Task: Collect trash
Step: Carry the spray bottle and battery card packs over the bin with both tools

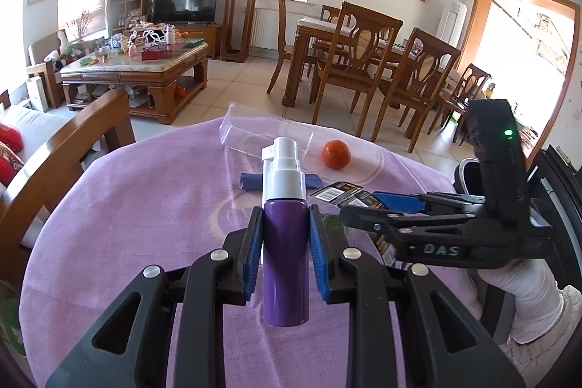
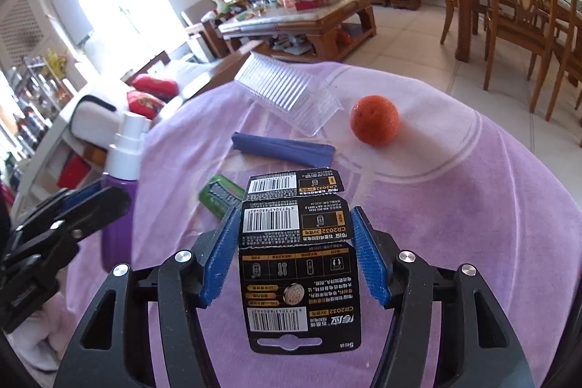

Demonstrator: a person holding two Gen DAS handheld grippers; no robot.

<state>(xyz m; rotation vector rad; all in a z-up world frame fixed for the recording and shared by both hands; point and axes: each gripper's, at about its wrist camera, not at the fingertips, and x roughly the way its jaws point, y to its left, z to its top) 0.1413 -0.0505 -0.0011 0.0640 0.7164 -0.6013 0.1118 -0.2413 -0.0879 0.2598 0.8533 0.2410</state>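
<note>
Gripping a purple spray bottle (image 1: 285,257) between its 2 blue pads, the left gripper (image 1: 285,235) holds it above a table under a lilac cloth (image 1: 145,206). The right gripper (image 2: 296,242) clamps a black battery card (image 2: 296,275) by its edges, barcode side up. On the cloth beyond lie a blue pouch (image 2: 283,148), a green packet (image 2: 220,195), a clear plastic tray (image 2: 287,93) and an orange (image 2: 374,119), the tray just beside the orange.

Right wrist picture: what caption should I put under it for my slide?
Right gripper pinching a black battery card above a purple cloth, with an orange beyond.
</note>
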